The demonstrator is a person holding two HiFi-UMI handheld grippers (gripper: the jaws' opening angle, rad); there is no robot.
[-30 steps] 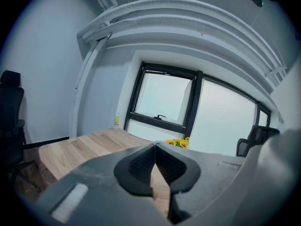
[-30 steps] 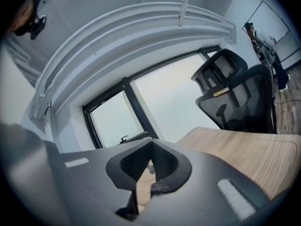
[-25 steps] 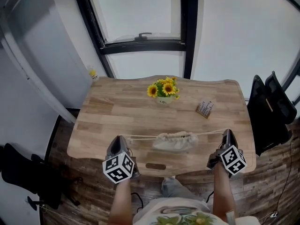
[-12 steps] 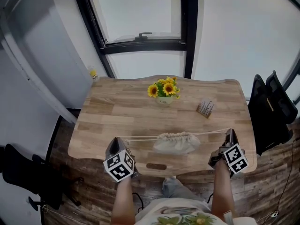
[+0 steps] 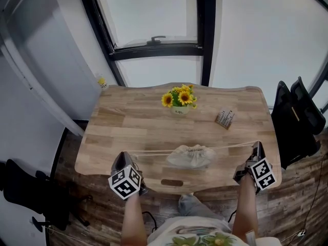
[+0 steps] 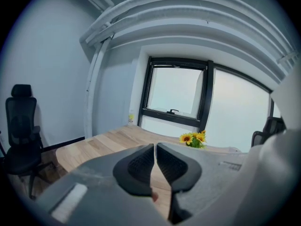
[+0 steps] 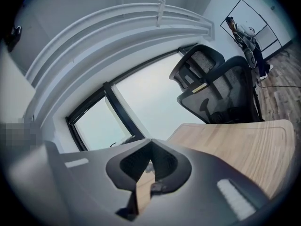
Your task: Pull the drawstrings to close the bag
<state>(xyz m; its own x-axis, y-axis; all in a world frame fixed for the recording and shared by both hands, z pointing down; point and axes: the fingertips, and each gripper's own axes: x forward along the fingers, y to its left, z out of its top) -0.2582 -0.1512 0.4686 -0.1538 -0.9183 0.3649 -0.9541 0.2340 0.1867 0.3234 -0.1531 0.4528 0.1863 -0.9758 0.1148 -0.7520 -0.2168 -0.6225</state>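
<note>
We see the right gripper [image 7: 151, 144] with its jaws drawn together, the tips meeting; a pale bit of drawstring [image 7: 149, 166] sits pinched between the dark ribbed pads [image 7: 165, 163]; to the right lies the wooden table [image 7: 235, 147], its rounded far edge showing; past that edge stand two black mesh office chairs [image 7: 211, 86]; to the left is a black-framed window [image 7: 101, 121]; white curved beams [image 7: 117, 36] run overhead; far off at the right a person [image 7: 244, 32] stands on the wood floor [image 7: 282, 74].
</note>
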